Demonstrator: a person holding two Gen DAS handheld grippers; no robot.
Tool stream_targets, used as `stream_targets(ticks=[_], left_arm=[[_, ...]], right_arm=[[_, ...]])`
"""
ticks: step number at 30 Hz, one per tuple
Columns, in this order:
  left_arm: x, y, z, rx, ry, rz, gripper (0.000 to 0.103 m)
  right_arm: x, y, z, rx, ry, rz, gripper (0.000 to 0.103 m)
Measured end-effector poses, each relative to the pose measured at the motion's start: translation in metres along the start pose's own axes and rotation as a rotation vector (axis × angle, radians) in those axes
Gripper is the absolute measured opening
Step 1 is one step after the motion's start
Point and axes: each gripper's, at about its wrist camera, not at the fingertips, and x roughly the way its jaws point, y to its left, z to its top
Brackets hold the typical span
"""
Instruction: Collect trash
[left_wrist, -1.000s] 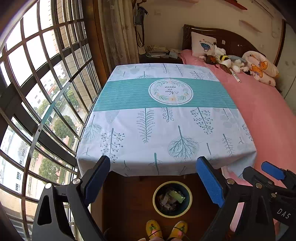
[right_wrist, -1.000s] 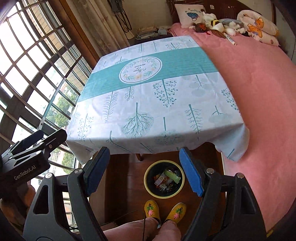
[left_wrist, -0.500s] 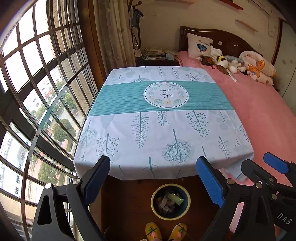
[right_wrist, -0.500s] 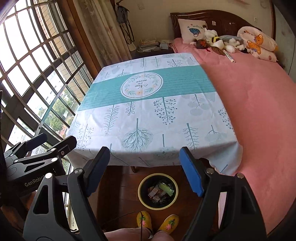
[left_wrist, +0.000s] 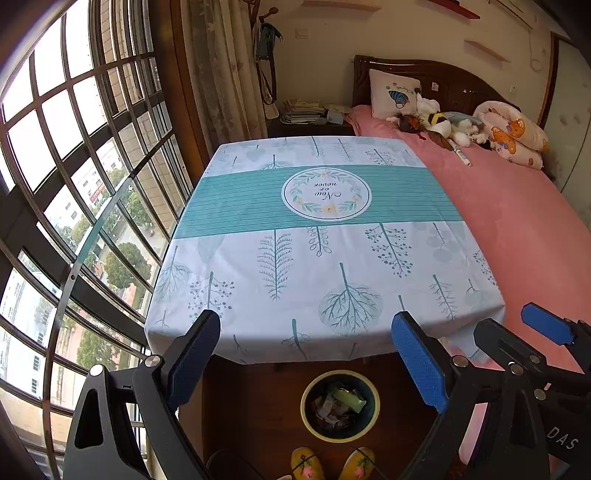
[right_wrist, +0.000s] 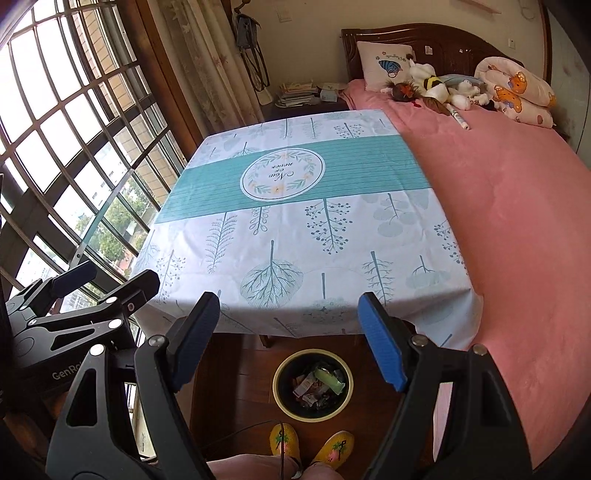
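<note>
Hanging side by side above the near edge of the counter (left_wrist: 332, 266), which is draped in a pale leaf-print cloth with a teal band, the left tongs (left_wrist: 306, 362) and right tongs (right_wrist: 288, 338) both gape wide, holding nothing. Below them on the dark wood floor (right_wrist: 236, 380), a round yellow-rimmed bin (right_wrist: 313, 384) holds crumpled wrappers (right_wrist: 317, 384). A pink bed (right_wrist: 517, 206) lies to the right.

Daylight through a gridded window (left_wrist: 74, 206) falls on a cloth-covered table (left_wrist: 317, 251) beside a pink bed (left_wrist: 517, 221).
</note>
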Motion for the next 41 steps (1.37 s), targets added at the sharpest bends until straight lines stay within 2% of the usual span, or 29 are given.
stream_targets(ticks=[41], left_arm=[[0.007,0.002,-0.017,-0.025,0.043,0.008,0.095]], right_arm=[[0.006,0.004,-0.009,-0.012,0.025,0.033,0.075]])
